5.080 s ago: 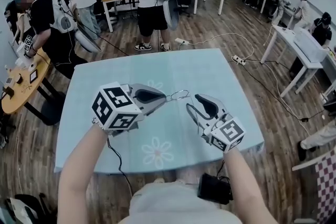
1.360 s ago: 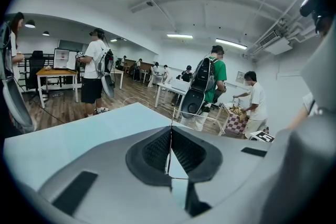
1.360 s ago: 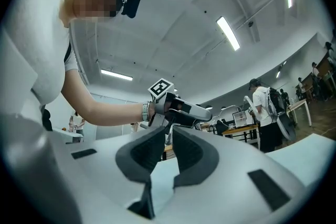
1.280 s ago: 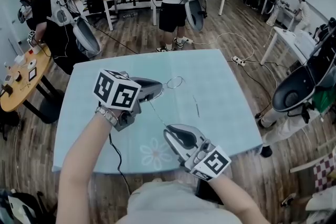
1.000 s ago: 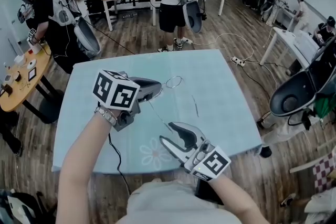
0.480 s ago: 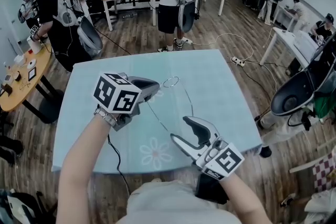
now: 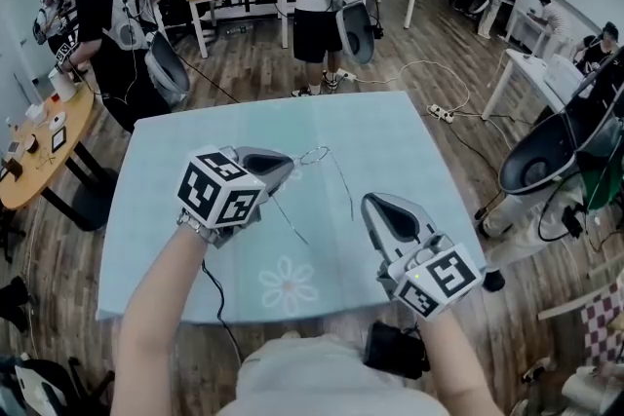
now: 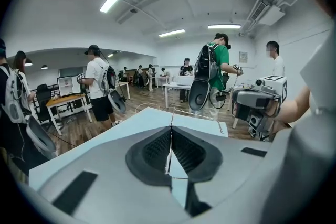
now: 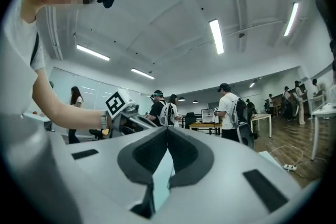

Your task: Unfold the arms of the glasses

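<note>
Currently one pair of thin wire glasses (image 7: 314, 155) is hanging just above the table, and the left gripper (image 7: 291, 167) is clamping it: in the left gripper view the two pads are pressing together on the fine wire of the frame (image 8: 169, 139). Both of its two arms are standing out from the frame, one arm (image 7: 343, 185) running toward the right gripper, the other arm (image 7: 292, 221) slanting back toward the person. The right gripper (image 7: 373, 203) is hovering beside the end of the first arm, apart from it; its jaws are closing right together in the right gripper view (image 9: 167, 128), with nothing sitting between them. Under both tools one table (image 7: 195, 141) is wearing a pale blue cloth, and a white flower print (image 7: 289, 285) is showing on it near the person's side. Around the table several people are standing on a wooden floor (image 7: 409, 44) among other desks.
</note>
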Demonstrator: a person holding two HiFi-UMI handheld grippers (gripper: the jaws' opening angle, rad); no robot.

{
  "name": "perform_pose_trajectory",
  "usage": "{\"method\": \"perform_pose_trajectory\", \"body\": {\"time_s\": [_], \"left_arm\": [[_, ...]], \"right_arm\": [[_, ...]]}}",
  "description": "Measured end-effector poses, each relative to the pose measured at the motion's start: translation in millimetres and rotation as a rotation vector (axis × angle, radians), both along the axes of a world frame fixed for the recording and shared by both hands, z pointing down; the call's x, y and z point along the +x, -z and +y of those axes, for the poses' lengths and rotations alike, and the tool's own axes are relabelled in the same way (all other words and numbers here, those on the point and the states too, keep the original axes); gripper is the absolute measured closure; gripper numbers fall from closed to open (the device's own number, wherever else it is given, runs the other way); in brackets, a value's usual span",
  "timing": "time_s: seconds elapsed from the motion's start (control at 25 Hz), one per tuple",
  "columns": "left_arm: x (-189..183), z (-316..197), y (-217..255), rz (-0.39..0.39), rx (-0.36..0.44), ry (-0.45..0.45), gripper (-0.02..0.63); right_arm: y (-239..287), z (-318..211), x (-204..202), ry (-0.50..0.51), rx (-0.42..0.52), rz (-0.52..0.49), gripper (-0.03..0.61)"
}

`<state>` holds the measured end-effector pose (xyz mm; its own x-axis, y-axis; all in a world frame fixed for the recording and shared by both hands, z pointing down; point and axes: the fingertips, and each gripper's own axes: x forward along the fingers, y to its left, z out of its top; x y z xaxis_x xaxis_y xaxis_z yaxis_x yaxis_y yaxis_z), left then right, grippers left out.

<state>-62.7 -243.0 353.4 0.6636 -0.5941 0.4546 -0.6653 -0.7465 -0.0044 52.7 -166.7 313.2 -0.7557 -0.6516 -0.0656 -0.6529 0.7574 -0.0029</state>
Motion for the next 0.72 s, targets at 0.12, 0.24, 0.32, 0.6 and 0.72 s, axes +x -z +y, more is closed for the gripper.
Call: {"method": "perform_pose_trajectory", "body": {"time_s": [0.12, 0.24, 0.32, 0.6, 0.72], "left_arm": [[-1.6, 4.2, -5.1, 0.004, 0.008, 0.008, 0.604], [-2.1, 7.5, -10.3, -0.011, 0.027, 0.021, 0.604], [-1.0, 9.2, -12.0, -0.016, 0.042, 0.030, 0.604], [7.3, 28.0, -26.1, -0.064, 0.065, -0.006, 0.604], [13.1, 34.4, -39.2, -0.055, 0.050, -0.011, 0.604]], "right_arm": [[-1.5, -14.2, 5.3, -0.056, -0.016, 0.040, 0.571], [-6.7, -23.3, 5.2, -0.096, -0.021, 0.096, 0.572], [-10.2, -27.9, 4.0, -0.115, -0.029, 0.120, 0.572], [-25.4, -32.2, -4.8, -0.135, -0.080, 0.129, 0.572], [-35.6, -31.5, -6.7, -0.135, -0.096, 0.138, 0.572]]}}
